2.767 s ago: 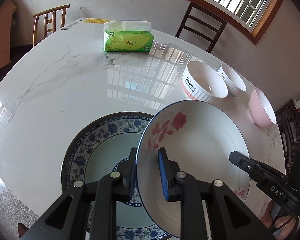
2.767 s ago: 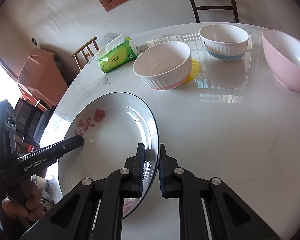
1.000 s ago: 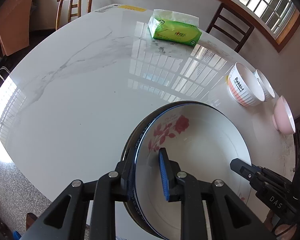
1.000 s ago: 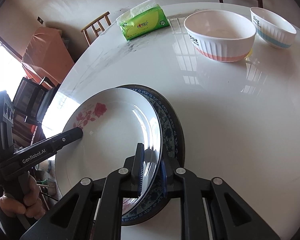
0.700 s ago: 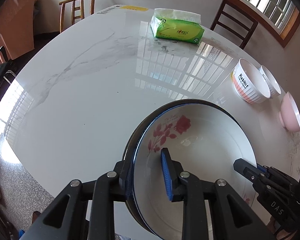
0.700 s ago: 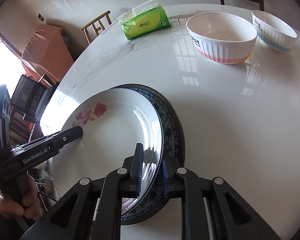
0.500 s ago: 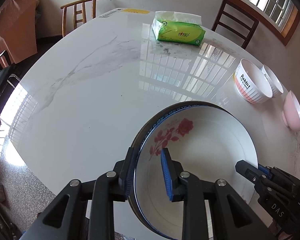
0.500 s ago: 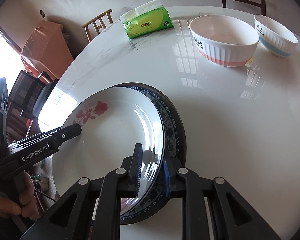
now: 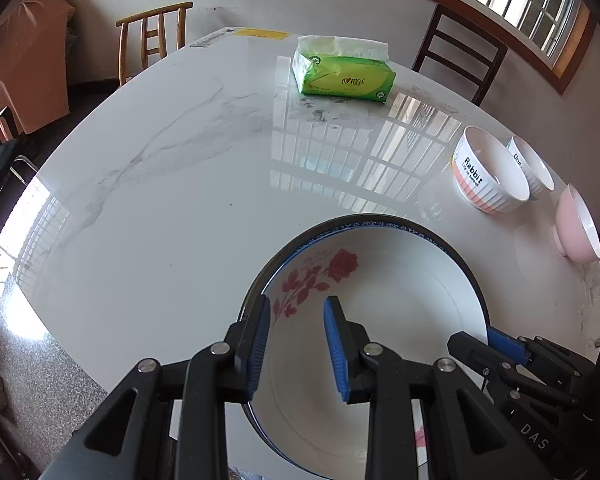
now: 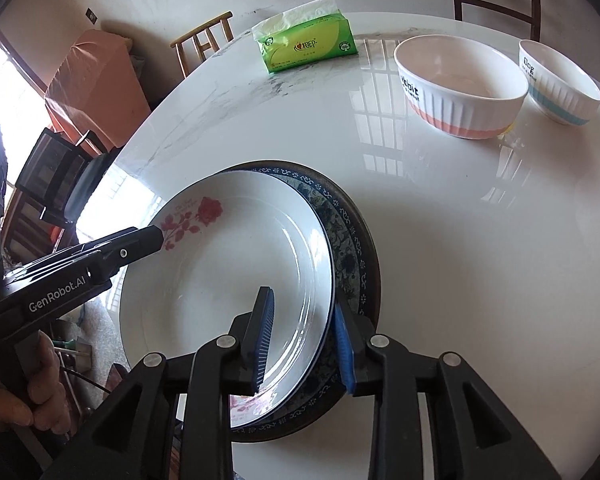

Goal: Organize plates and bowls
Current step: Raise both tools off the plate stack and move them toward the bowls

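Note:
A white plate with a red rose (image 9: 380,308) (image 10: 228,276) lies on a larger blue-patterned plate (image 10: 348,240) (image 9: 452,246) at the near table edge. My left gripper (image 9: 296,338) is open, its jaws astride the white plate's left rim. My right gripper (image 10: 302,334) is open, its jaws astride that plate's right rim. A white "Rabbit" bowl (image 9: 488,176) (image 10: 460,84), a white "Dog" bowl (image 9: 534,168) (image 10: 560,80) and a pink bowl (image 9: 578,222) stand at the right.
A green tissue pack (image 9: 344,72) (image 10: 306,46) lies at the far side of the white marble table (image 9: 180,184). Wooden chairs (image 9: 152,36) stand around the table. The table edge runs just under the plates.
The rose plate came down onto the blue-patterned plate, and both grippers have opened and let go of its rim.

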`<state>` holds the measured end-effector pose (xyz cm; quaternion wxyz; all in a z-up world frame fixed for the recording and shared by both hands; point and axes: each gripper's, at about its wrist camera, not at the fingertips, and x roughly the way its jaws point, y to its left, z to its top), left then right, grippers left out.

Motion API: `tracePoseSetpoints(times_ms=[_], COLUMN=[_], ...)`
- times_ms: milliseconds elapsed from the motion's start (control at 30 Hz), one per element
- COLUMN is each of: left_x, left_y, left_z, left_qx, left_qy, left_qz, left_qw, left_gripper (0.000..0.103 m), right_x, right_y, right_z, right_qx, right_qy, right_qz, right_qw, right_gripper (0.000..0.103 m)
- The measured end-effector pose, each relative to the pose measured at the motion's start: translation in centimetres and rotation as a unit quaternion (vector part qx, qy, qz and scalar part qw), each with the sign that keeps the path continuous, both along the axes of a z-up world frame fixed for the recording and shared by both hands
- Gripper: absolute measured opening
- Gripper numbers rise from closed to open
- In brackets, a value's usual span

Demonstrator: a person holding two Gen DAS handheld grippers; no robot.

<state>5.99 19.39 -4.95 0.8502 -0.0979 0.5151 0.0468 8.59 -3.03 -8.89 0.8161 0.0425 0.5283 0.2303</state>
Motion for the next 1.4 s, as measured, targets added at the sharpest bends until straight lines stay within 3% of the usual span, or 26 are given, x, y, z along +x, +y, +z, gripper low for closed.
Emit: tracePoseSetpoints(times_ms=[267,500,700,1067,1400], left_x=[0.0,-0.1,0.1,0.3,0.1], left_y=[-0.7,-2.7,-5.1,-10.6,-15.3], left_z=[0.9,1.6,2.0,2.3,3.7], left_qx=[-0.01,-0.014,-0.013,-0.018,-0.012], left_qy=[-0.015,-0.023,-0.026,-0.029,-0.04], left_qz=[-0.002,-0.016,-0.034,-0.072,-0.115], left_qw=[0.9998,0.9995,0.999,0.9968,0.9925], left_gripper=[0.029,0.047,0.048,0.053,0.06], right_x=[-0.4,-1.0,-1.9,-3.4,-4.9], right_y=[-0.5,-2.0,-4.1,-11.0,-17.0], right_z=[2.2,2.9,3.2,3.7,3.5], right_qx=[0.001,-0.008,-0.017,-0.037,-0.061], right_qy=[-0.029,-0.036,-0.048,-0.055,-0.046], right_qz=[-0.001,-0.013,-0.029,-0.093,-0.145], right_qw=[1.0,0.999,0.998,0.993,0.987], right_gripper=[0.036,0.037,0.049,0.057,0.057])
